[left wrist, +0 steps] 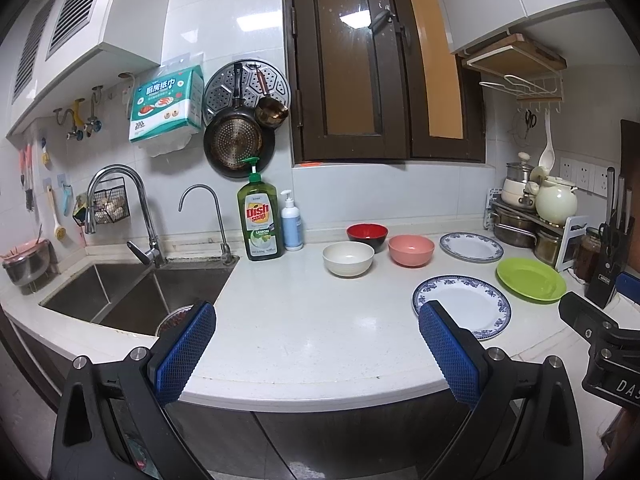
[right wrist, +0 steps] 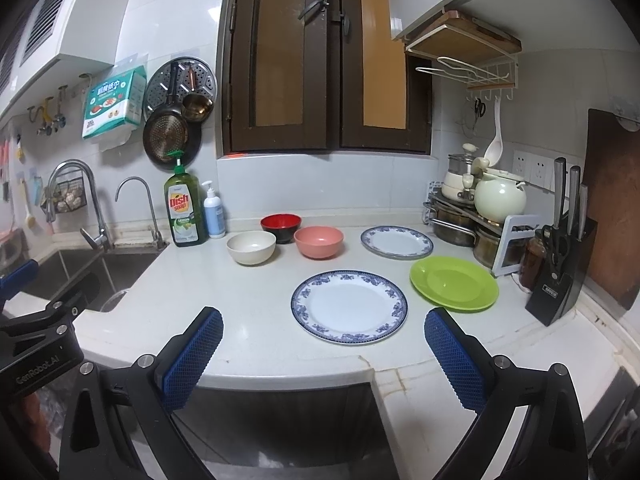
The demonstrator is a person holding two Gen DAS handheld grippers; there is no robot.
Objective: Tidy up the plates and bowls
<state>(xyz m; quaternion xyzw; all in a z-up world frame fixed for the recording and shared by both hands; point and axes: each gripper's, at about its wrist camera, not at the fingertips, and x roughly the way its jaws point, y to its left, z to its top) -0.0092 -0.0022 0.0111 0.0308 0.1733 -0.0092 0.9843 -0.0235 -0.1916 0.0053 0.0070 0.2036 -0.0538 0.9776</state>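
White bench carries bowls, plates, green "Dish soap LEMON" bottle.
Both hand-held grippers spread, empty: left hand-held gripper, right hand-held gripper; "GenRobot.AI" readable on left one.

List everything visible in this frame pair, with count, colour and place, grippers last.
Bowls: 3; cream bowl, red-and-black bowl, pink bowl; clustered mid-counter.
Patterned plates: 2, white with blue rims; near plate, far plate.
Green plate: 1; right of the near plate.
Dish soap bottle: 1, green; beside the sink.
Pump bottle: 1, white-blue; right of the soap.
Sink: 1, steel; left.
Knife block: 1, black; right.
Left gripper: open, empty.
Right gripper: open, empty.
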